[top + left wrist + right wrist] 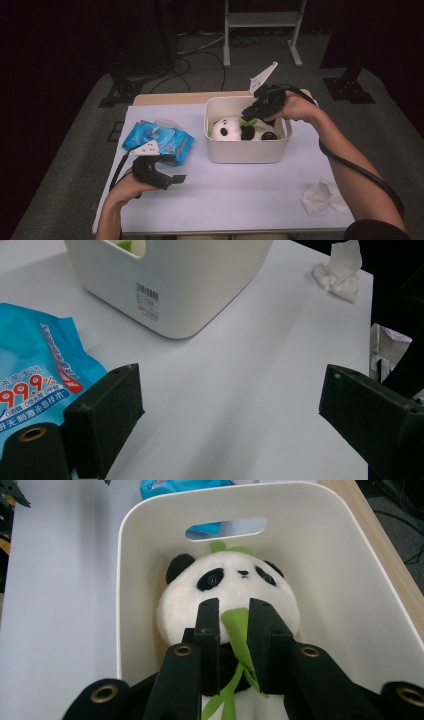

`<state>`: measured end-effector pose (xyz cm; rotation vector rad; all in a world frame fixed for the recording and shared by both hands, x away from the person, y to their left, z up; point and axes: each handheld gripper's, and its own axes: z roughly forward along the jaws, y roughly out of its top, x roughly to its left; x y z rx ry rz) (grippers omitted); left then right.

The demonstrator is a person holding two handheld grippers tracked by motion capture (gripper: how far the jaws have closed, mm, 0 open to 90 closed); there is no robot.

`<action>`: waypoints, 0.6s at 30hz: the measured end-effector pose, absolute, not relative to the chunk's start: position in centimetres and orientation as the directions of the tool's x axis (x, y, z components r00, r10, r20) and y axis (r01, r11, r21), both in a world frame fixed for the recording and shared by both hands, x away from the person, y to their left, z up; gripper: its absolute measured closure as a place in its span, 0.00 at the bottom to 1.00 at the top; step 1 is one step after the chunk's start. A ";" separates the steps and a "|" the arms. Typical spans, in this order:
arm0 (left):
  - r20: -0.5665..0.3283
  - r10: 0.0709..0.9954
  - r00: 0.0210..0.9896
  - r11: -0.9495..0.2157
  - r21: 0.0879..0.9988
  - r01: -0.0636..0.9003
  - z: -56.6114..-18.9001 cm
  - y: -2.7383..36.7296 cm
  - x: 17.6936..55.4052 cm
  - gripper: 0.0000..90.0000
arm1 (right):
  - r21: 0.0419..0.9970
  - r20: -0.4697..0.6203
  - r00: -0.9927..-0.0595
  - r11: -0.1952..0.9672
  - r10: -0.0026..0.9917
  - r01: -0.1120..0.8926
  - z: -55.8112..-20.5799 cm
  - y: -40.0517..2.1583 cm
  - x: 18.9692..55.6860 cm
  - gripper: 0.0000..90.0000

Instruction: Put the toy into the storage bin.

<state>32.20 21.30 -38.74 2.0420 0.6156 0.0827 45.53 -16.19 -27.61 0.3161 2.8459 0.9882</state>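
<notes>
A black-and-white panda plush (227, 130) with a green leaf at its neck lies in a white bin (245, 150) at the table's middle. My right gripper (248, 116) reaches into the bin from the far right rim. In the right gripper view its jaws (235, 617) are shut on the green leaf (236, 622), just below the panda's face (235, 577). My left gripper (172, 169) hovers at the front left, open, with nothing between its fingers (107, 415). A blue wet-wipe pack (167, 137) lies just behind it, and also shows beside the left jaw (35, 370).
A crumpled white tissue (322, 196) lies near the front right corner of the white tabletop (240, 195). The bin's barcode side (200, 285) faces the left gripper. A wooden edge (165, 98) runs along the back, and stand legs and cables sit on the floor beyond.
</notes>
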 end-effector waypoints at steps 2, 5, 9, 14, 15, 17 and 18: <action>-0.185 0.455 0.871 -0.409 0.826 0.389 -38.7 21.2 32.3 0.11 | 0.623 -0.036 -0.972 0.765 0.234 0.161 -27.8 -16.5 45.4 0.83; -0.182 0.453 0.873 -0.410 0.827 0.385 -38.7 21.2 32.3 0.11 | 0.622 -0.027 -0.968 0.763 0.248 0.178 -28.2 -17.0 45.2 0.81; -0.181 0.452 0.873 -0.412 0.826 0.384 -38.7 21.3 32.3 0.11 | 0.623 -0.021 -0.966 0.759 0.260 0.191 -28.4 -17.7 44.9 0.79; -0.182 0.454 0.872 -0.410 0.826 0.386 -38.8 21.5 32.3 0.11 | 0.638 -0.017 -0.962 0.744 0.272 0.199 -28.6 -18.7 44.5 0.77; -0.183 0.456 0.871 -0.410 0.826 0.388 -38.8 21.5 32.3 0.11 | 0.640 -0.017 -0.961 0.742 0.275 0.201 -28.6 -18.9 44.4 0.76; -0.185 0.460 0.869 -0.409 0.824 0.392 -38.8 21.6 32.4 0.11 | 0.646 -0.013 -0.959 0.735 0.282 0.207 -28.7 -19.2 44.3 0.75; -0.185 0.458 0.869 -0.407 0.826 0.390 -38.8 21.6 32.4 0.11 | 0.646 -0.015 -0.959 0.735 0.284 0.207 -28.7 -19.4 44.3 0.74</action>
